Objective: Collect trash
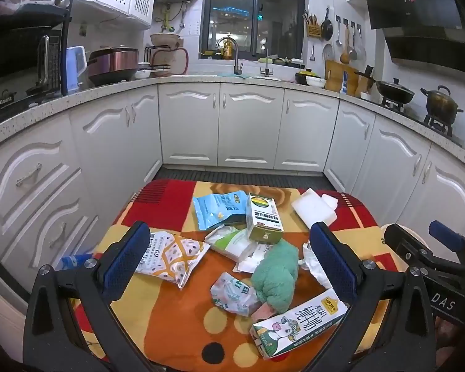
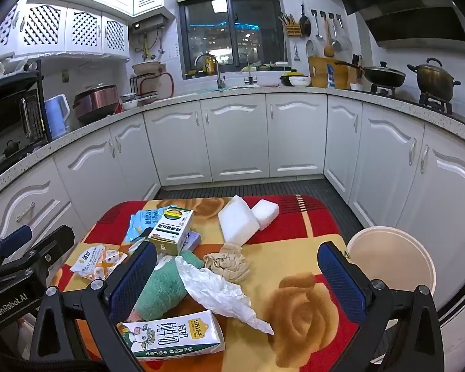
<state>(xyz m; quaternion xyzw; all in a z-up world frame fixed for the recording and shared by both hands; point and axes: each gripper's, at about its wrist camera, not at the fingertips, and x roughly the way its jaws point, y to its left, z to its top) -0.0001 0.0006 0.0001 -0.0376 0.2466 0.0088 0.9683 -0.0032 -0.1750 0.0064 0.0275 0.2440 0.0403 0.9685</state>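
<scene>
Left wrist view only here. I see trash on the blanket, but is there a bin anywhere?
Observer: Yes. A cream bucket sits just off the right edge of the table.
Operator: Anything in it?
Observer: The part of its inside that shows looks bare.
Operator: Anything I'm missing right of the green cloth?
Observer: A crumpled beige wad lies next to the white tissue.

Litter crowds the table's [image 2: 297, 248] left and middle: milk carton [image 2: 173, 338] near, green cloth [image 2: 164, 288], tissue [image 2: 220, 294], box [image 2: 170, 231] (foam blocks [image 2: 237, 223] far). The near right cloth lies bare, beside the bin [image 2: 390, 257].
</scene>
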